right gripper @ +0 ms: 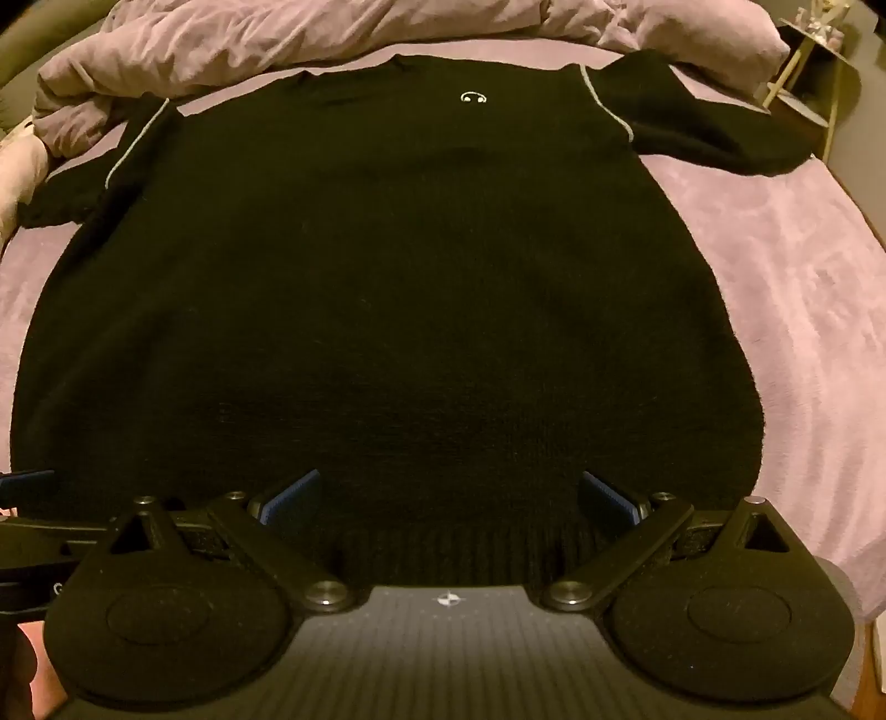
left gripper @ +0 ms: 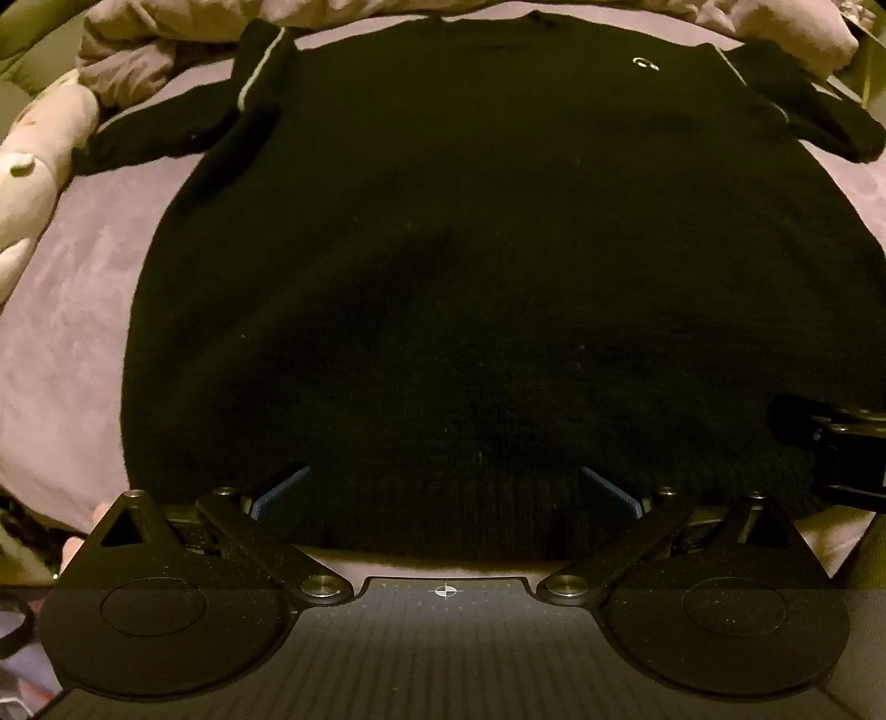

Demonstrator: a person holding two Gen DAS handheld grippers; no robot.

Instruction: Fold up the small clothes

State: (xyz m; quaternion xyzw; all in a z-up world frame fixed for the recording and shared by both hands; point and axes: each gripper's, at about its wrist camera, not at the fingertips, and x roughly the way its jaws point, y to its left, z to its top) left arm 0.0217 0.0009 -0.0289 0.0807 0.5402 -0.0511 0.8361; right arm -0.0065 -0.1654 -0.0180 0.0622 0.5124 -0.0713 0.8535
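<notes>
On the bed: a black sweater (left gripper: 470, 249) lies flat, front up, on the pale purple bed cover (right gripper: 775, 277), a bunched duvet (right gripper: 277, 39) beyond its collar.
Long axis: runs straight away from both cameras, ribbed hem (right gripper: 443, 548) nearest, neckline farthest; a small white logo (right gripper: 473, 97) sits high on the chest.
Sleeves: both splayed outward at the far end, the left sleeve (left gripper: 183, 127) kinked back on itself, the right sleeve (right gripper: 709, 127) angled out.
Left tongs (left gripper: 446, 493): spread wide at the hem, holding nothing; the blue pads (left gripper: 282, 490) flank the rib without pinching it.
Right tongs (right gripper: 448, 498): likewise wide and empty, just beside the left pair along the same hem.
Risk: the two pairs stand close together near the hem's middle, so a lift from here would likely let the outer corners sag and skew the fold.
Risk, grip: thick knit may yield only its top layer, leaving the back panel behind.
Risk, sleeves: unfolded, they would probably bunch inside.
</notes>
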